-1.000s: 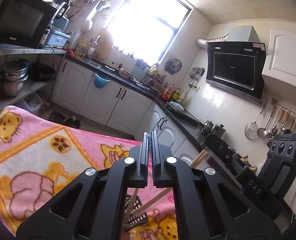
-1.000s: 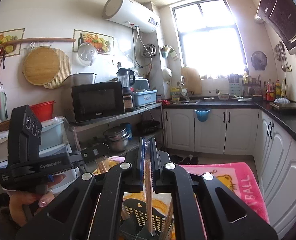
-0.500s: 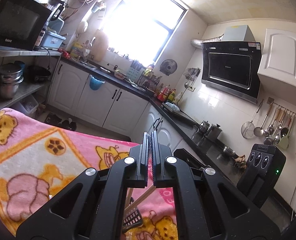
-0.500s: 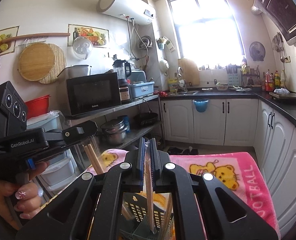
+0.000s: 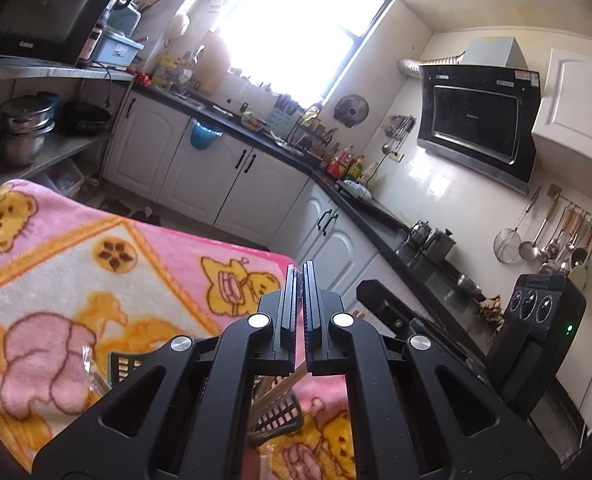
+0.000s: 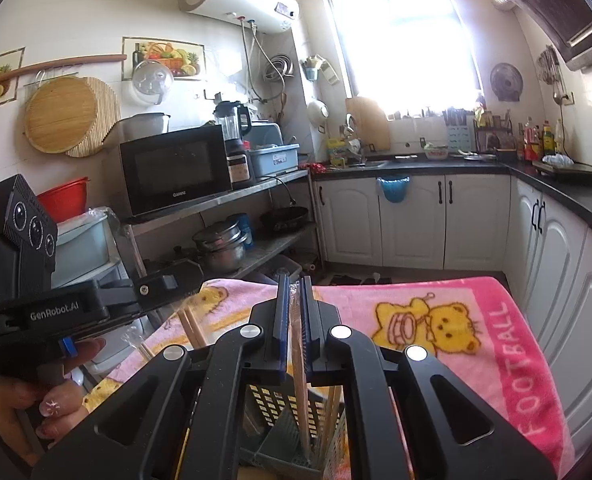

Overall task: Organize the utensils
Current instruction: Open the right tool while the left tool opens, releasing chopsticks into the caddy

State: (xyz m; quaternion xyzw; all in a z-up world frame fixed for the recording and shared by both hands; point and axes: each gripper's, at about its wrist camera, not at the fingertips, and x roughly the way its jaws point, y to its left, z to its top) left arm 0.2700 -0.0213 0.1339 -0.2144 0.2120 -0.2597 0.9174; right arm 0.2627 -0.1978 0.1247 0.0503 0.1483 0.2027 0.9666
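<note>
In the right wrist view my right gripper (image 6: 294, 282) is shut on a pair of wooden chopsticks (image 6: 299, 380) in a clear wrapper. They hang down into the black slotted utensil basket (image 6: 274, 404) on the pink blanket (image 6: 476, 320). My left gripper (image 6: 190, 276), held by a hand (image 6: 36, 404), comes in from the left with more wrapped chopsticks (image 6: 190, 326) hanging under its jaws. From the left wrist, the left gripper (image 5: 299, 270) is shut with a sliver of clear wrapper between the pads; chopsticks (image 5: 286, 384) slant below it over the basket (image 5: 280, 414). The right gripper (image 5: 392, 316) sits close on the right.
The blanket (image 5: 56, 280) covers the table. A clear wrapper (image 5: 90, 364) lies left of the basket. White cabinets (image 6: 412, 220) and a dark counter run behind. A steel shelf with a microwave (image 6: 172, 168) and pots (image 6: 220, 244) stands at the left.
Both grippers have sunk toward the basket, each still shut on its chopsticks. The right gripper's chopsticks reach deeper into the basket.
</note>
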